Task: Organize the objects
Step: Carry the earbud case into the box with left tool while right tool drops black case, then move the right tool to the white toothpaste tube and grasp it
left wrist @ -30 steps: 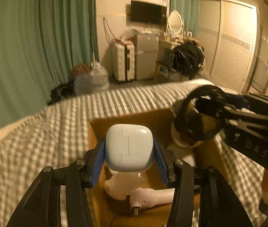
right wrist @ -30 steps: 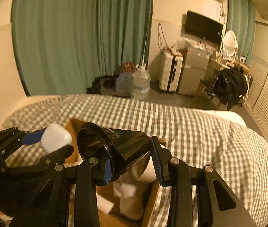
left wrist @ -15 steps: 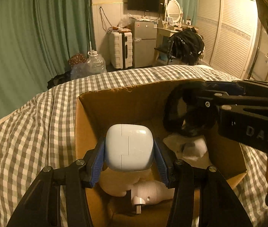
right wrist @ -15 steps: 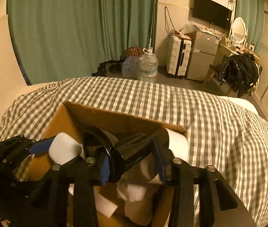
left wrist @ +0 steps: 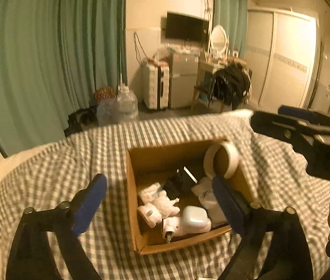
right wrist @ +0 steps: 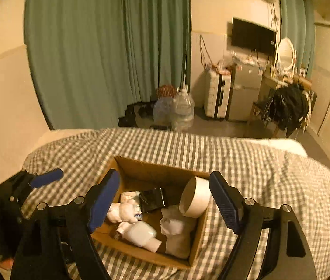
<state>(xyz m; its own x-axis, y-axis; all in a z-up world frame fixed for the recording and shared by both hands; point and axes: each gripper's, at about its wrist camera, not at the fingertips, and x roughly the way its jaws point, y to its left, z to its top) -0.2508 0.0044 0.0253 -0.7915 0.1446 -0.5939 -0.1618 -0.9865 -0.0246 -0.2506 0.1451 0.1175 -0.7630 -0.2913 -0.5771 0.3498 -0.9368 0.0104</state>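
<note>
A cardboard box (left wrist: 132,186) (right wrist: 197,242) sits on a checked bedspread (left wrist: 55,168). In it lie a white earbud case (left wrist: 195,218) (right wrist: 141,233), a black object (left wrist: 178,184) (right wrist: 152,199), a white roll of tape (left wrist: 222,161) (right wrist: 196,199) leaning in a corner, a white soft toy (left wrist: 162,204) (right wrist: 123,212) and white cloth. My left gripper (left wrist: 160,205) is open and empty above the box. My right gripper (right wrist: 165,200) is open and empty above the box; it also shows in the left wrist view (left wrist: 304,135).
Green curtains (right wrist: 109,58), water bottles (right wrist: 178,112), a white suitcase (left wrist: 155,86), a small fridge and a chair with black clothes (right wrist: 288,107) stand beyond the bed. Sliding wardrobe doors (left wrist: 286,60) are at the right.
Both grippers opened and let go: the earbud case and the black object now lie in the box. Both grippers have lifted up and back from the box.
</note>
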